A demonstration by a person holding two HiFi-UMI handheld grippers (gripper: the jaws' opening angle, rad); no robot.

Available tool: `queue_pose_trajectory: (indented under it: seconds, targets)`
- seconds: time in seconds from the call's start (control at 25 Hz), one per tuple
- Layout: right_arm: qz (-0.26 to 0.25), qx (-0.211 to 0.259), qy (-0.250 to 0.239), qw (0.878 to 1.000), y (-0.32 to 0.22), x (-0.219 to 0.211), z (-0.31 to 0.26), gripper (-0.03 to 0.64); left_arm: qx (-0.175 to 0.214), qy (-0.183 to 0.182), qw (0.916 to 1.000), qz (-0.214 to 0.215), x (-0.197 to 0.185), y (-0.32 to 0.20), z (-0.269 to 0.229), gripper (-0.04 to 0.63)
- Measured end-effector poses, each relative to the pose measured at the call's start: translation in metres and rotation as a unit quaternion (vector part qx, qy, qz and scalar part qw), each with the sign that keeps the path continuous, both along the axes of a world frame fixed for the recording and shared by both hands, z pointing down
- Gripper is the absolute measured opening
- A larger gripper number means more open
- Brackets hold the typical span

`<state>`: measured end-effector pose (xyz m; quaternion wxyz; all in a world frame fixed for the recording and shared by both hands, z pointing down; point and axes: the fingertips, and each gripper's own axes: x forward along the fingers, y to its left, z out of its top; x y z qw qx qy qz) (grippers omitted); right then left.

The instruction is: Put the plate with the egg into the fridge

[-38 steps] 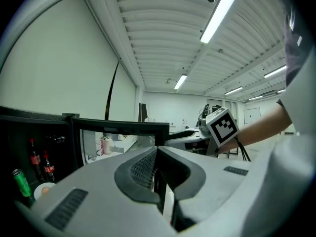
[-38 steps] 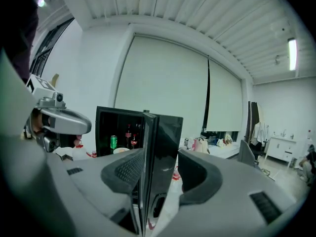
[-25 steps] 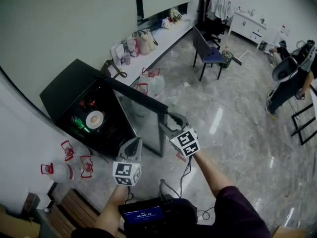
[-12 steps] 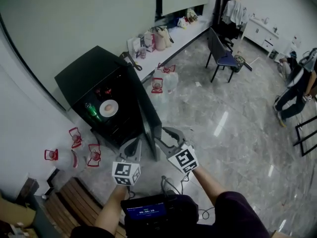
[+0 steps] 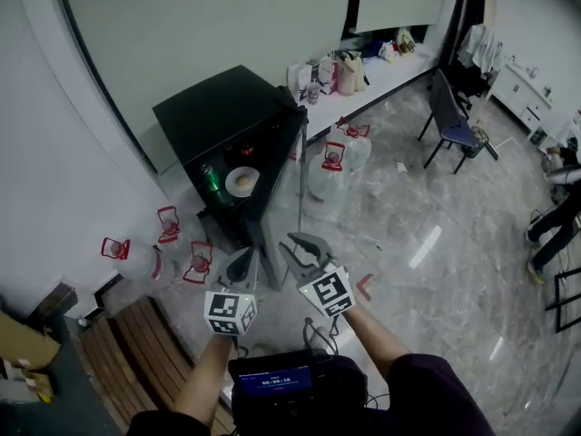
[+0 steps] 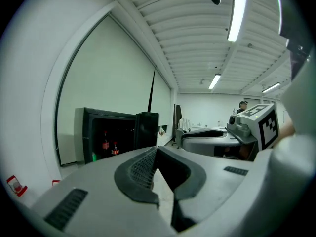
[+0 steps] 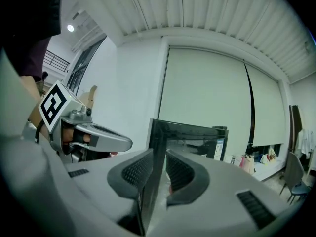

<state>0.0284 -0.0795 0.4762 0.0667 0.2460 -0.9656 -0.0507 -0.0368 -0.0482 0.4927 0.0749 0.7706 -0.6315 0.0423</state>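
Plate with the egg point(image 5: 241, 181) sits on a shelf inside the open black fridge point(image 5: 222, 112), just beside a green bottle point(image 5: 211, 182), so the placing looks done and shutting the fridge seems to be what remains.

The right tongs point(image 7: 159, 174) have just been closing, and the free edge of the fridge door point(image 7: 187, 137) stands between the pads, which appear to pinch it. The left tongs point(image 6: 157, 154) are closed tip to tip with nothing in them, held low beside the right ones on the fridge side of the door.

Risks from here, as I judge them:
- The door edge looks thin, smooth and glassy. A light pinch could slip off partway through the swing and leave the door ajar.
- A hard swing could jolt the cabinet. The egg lies loose on a shallow plate and might roll off onto the shelf.
- The left tongs seem to lie in the door's closing path. They may need to move clear or they could block it.

The plate is small, round and white. The egg point(image 5: 243, 182) is a pale tan oval near its middle, too small here to show more.
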Motion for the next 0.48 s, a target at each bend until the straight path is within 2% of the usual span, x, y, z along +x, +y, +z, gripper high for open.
queue_pose_trajectory:
  seconds: [0.16, 0.32, 0.48]
  targets:
    - [-0.008, 0.016, -0.006, 1.0, 0.006, -0.018, -0.003, 0.015, 0.001, 0.002, 0.9998, -0.021, -0.02, 0.005, 0.003, 0.008]
    - [-0.017, 0.024, -0.016, 0.999, 0.004, -0.026, -0.009, 0.009, 0.005, 0.001, 0.9996, -0.028, -0.022, 0.005, -0.001, 0.009]
    - [-0.014, 0.008, -0.012, 1.0, 0.003, -0.025, -0.014, 0.008, 0.005, -0.001, 0.9996, -0.027, -0.02, 0.0, -0.003, 0.008]
